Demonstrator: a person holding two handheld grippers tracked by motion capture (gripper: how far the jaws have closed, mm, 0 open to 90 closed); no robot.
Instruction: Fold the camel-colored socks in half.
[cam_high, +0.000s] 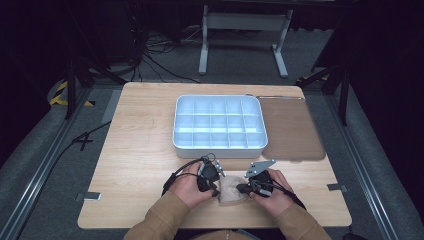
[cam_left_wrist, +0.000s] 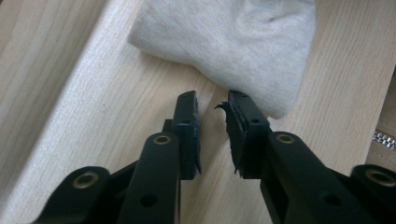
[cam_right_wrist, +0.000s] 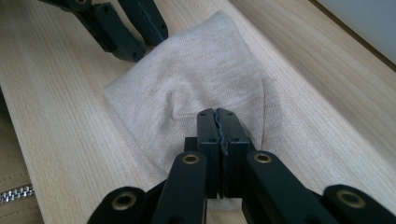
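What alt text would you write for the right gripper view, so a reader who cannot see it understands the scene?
The right gripper has its two black jaws shut on a fold of a beige knitted cloth that lies on a light wooden table. At the upper left, the left gripper reaches toward the cloth's far edge with its jaws slightly apart.

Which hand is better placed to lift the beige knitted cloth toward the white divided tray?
Right. The right gripper is shut on the beige knitted cloth; the left gripper stands open just short of its edge, holding nothing.
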